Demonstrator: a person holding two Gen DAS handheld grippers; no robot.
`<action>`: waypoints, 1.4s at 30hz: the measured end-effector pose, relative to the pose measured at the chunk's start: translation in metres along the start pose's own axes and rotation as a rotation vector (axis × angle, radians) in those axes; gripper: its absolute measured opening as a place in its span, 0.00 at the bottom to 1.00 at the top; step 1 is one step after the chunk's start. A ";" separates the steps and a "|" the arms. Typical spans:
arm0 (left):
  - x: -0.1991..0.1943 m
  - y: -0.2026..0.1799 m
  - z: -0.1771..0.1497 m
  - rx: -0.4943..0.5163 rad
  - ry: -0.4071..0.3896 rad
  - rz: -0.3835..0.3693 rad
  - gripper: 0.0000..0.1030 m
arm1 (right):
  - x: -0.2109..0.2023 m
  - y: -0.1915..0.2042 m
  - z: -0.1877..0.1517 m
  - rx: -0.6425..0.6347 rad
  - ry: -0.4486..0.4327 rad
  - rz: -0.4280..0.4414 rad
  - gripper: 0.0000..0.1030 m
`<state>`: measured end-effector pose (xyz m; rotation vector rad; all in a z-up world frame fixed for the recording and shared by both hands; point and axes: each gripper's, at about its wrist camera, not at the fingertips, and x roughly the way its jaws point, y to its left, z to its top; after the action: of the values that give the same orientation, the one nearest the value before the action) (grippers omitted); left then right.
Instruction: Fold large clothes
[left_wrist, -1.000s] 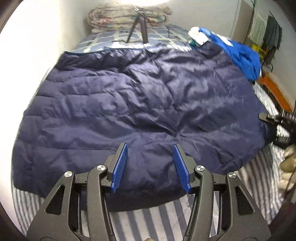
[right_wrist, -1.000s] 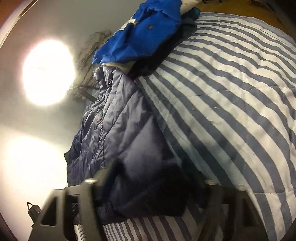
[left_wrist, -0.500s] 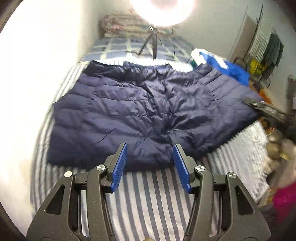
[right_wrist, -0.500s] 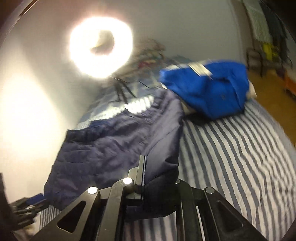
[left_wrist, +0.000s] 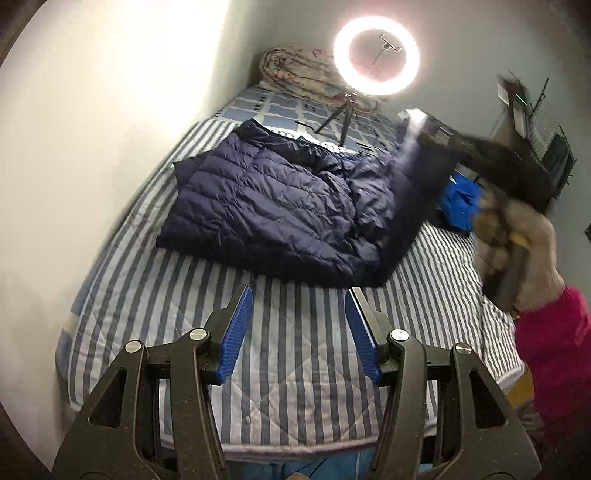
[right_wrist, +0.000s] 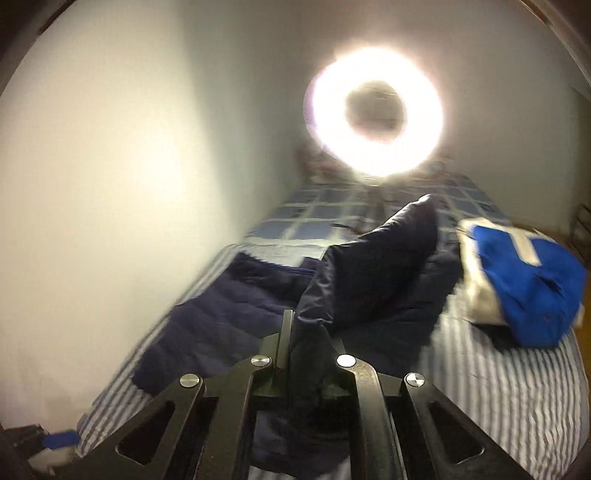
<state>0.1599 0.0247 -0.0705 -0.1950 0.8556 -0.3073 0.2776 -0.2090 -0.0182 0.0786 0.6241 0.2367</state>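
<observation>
A navy quilted down jacket (left_wrist: 280, 206) lies on the striped bed (left_wrist: 295, 354); it also shows in the right wrist view (right_wrist: 236, 317). My right gripper (right_wrist: 306, 350) is shut on the jacket's right side and holds it lifted off the bed, so that side hangs as a raised flap (left_wrist: 413, 192). The right gripper (left_wrist: 461, 147) appears blurred at the upper right of the left wrist view. My left gripper (left_wrist: 299, 328) is open and empty, well above the near striped part of the bed, short of the jacket's near edge.
A bright blue garment (right_wrist: 528, 284) lies on the bed's right side. A ring light on a small tripod (left_wrist: 376, 55) stands at the bed's head by a rolled quilt (left_wrist: 299, 70). A white wall (left_wrist: 92, 147) runs along the left. My pink sleeve (left_wrist: 554, 354) is at right.
My left gripper has pulled back and up, away from the jacket. My right gripper has lifted the jacket's right side off the bed and carried it up and leftward.
</observation>
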 end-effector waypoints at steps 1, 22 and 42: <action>-0.002 0.001 -0.004 0.001 0.006 -0.011 0.53 | 0.005 0.009 0.001 -0.019 0.003 0.012 0.04; -0.021 0.022 -0.020 -0.031 -0.003 -0.044 0.53 | 0.210 0.231 -0.101 -0.414 0.439 0.422 0.03; 0.011 0.021 0.037 0.024 0.059 0.004 0.53 | 0.107 0.035 -0.051 0.022 0.255 0.400 0.52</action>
<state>0.1985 0.0424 -0.0604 -0.1624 0.9106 -0.3203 0.3244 -0.1488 -0.1153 0.1968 0.8627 0.6334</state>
